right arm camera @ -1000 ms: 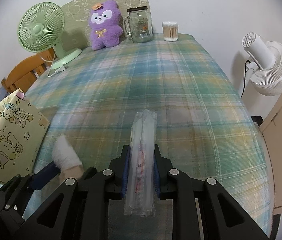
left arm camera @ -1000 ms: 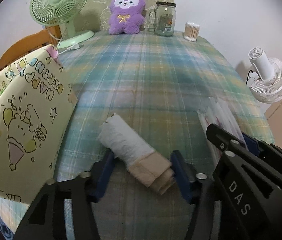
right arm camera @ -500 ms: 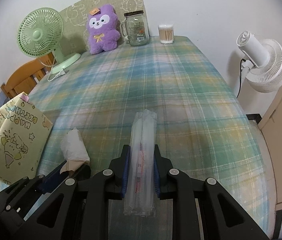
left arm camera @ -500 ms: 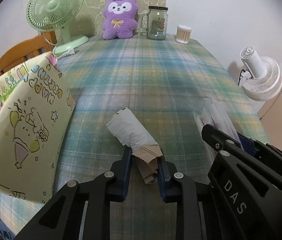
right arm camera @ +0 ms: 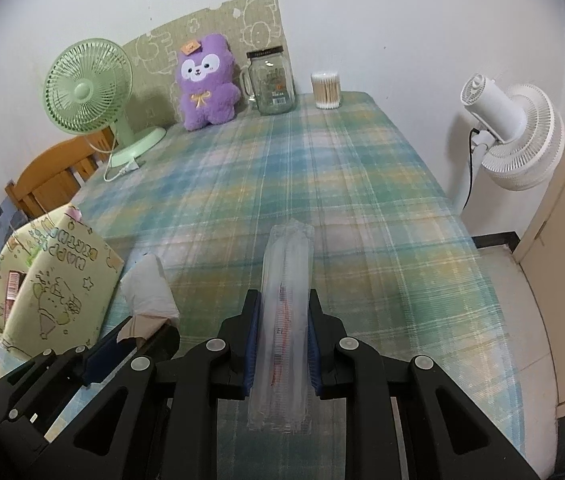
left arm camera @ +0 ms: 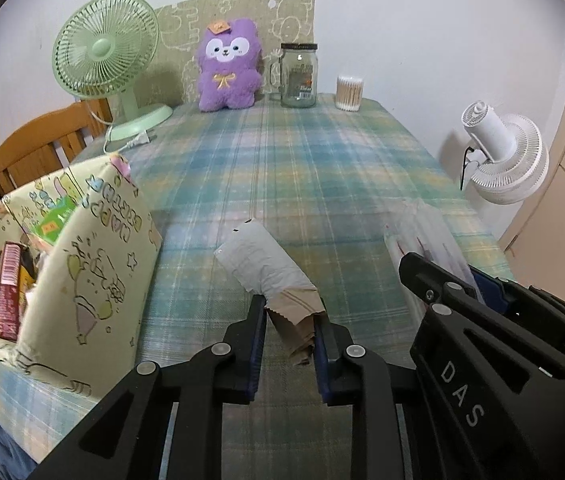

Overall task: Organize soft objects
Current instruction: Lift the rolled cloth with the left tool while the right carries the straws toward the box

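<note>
Left wrist view: left gripper (left arm camera: 288,322), jaws clamped on the tan end of a white rolled bundle (left arm camera: 268,270), near centre above the plaid table (left arm camera: 322,168). Patterned bag (left arm camera: 94,264) stands open at near left, boxes inside. Advice: keep the pinch firm and clear the bag's rim before lowering.

Right wrist view: right gripper (right arm camera: 284,312), jaws closed on a clear plastic packet (right arm camera: 286,296) pointing away. Far edge: green fan (right arm camera: 86,92), purple plush (right arm camera: 204,82), glass jar (right arm camera: 272,82), cotton swabs (right arm camera: 325,90). White fan (right arm camera: 516,136) off the right side.

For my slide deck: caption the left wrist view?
Left gripper shut on a white-and-tan roll above the plaid tablecloth.
</note>
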`<control>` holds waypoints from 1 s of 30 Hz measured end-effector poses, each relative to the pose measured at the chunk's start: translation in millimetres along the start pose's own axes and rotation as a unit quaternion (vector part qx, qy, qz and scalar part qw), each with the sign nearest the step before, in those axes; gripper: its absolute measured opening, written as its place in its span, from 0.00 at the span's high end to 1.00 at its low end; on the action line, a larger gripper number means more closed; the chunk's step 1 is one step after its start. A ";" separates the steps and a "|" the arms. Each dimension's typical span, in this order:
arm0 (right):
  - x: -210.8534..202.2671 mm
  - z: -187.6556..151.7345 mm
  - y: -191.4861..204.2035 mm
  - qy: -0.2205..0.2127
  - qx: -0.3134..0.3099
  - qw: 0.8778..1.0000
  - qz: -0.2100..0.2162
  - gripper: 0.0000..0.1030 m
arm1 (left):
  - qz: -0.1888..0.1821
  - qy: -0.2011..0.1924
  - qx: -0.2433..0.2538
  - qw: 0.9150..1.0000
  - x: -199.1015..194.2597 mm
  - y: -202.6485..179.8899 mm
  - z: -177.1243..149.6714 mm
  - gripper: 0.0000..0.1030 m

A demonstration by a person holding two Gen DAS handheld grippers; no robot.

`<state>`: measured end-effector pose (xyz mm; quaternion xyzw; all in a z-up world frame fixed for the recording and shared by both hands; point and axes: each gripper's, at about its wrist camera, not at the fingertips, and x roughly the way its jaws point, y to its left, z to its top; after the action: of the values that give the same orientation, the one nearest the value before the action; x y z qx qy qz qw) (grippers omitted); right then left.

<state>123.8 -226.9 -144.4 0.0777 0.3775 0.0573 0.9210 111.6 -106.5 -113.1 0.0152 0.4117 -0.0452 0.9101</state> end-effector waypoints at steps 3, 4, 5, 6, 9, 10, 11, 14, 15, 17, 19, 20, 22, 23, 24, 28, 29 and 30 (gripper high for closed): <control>-10.1 2.6 0.1 -0.010 0.003 1.000 0.000 0.77 | -0.002 -0.009 0.005 1.000 -8.6 -1.1 3.2 0.80; -12.7 3.6 0.5 -0.013 0.003 1.000 0.000 0.77 | -0.002 -0.012 0.007 1.000 -11.3 -1.3 4.2 0.80; -15.9 4.6 1.1 -0.016 0.003 1.000 -0.001 0.77 | -0.004 -0.014 0.008 1.000 -14.7 -1.8 5.6 0.80; -19.1 5.7 2.1 -0.019 0.003 1.000 -0.003 0.77 | -0.005 -0.016 0.010 1.000 -16.8 -2.3 7.2 0.81; -28.5 9.0 4.4 -0.026 0.004 1.000 -0.005 0.77 | -0.007 -0.025 0.016 1.000 -27.0 -4.1 10.2 0.81; -31.6 9.8 5.0 -0.029 0.005 1.000 -0.004 0.77 | -0.008 -0.028 0.017 0.999 -29.9 -4.2 11.3 0.80; -35.2 11.0 5.7 -0.033 0.005 0.999 -0.005 0.77 | -0.009 -0.030 0.018 0.999 -32.9 -4.3 12.5 0.80; -44.4 14.1 7.9 -0.042 0.004 0.999 -0.005 0.77 | -0.011 -0.040 0.021 0.999 -43.3 -5.3 15.9 0.81; -48.1 15.4 9.0 -0.046 0.004 0.999 -0.005 0.77 | -0.011 -0.044 0.022 0.999 -47.1 -5.4 17.3 0.80; -53.1 17.1 10.5 -0.050 0.004 0.999 -0.004 0.77 | -0.011 -0.049 0.024 0.998 -51.7 -5.3 19.5 0.80; -58.4 19.5 12.2 -0.054 0.006 0.998 -0.002 0.77 | -0.011 -0.056 0.027 0.998 -57.9 -4.4 21.4 0.80; -60.4 20.7 13.3 -0.056 0.006 0.998 -0.001 0.77 | -0.011 -0.059 0.028 0.998 -60.7 -3.6 21.8 0.80; -64.2 22.9 16.4 -0.060 0.005 0.998 -0.001 0.77 | -0.013 -0.064 0.030 0.997 -64.9 -1.8 24.7 0.80; -66.4 24.0 18.0 -0.062 0.004 0.998 -0.002 0.77 | -0.014 -0.066 0.030 0.997 -66.7 -0.9 25.7 0.80; -68.3 24.7 19.5 -0.064 0.003 0.998 -0.004 0.77 | -0.015 -0.069 0.032 0.997 -69.4 0.1 26.9 0.80; -77.0 27.9 25.8 -0.072 0.000 0.997 -0.007 0.77 | -0.019 -0.078 0.037 0.996 -76.4 3.3 30.9 0.80; -78.9 28.9 27.9 -0.074 -0.001 0.997 -0.008 0.77 | -0.019 -0.080 0.039 0.996 -78.4 4.2 31.3 0.80; -80.9 29.4 29.8 -0.076 -0.001 0.997 -0.008 0.77 | -0.020 -0.083 0.041 0.995 -80.8 5.7 32.1 0.80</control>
<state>85.7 -213.8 -62.6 0.0776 0.3070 0.0442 0.9475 83.0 -97.3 -31.3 0.0406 0.3326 -0.0817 0.9386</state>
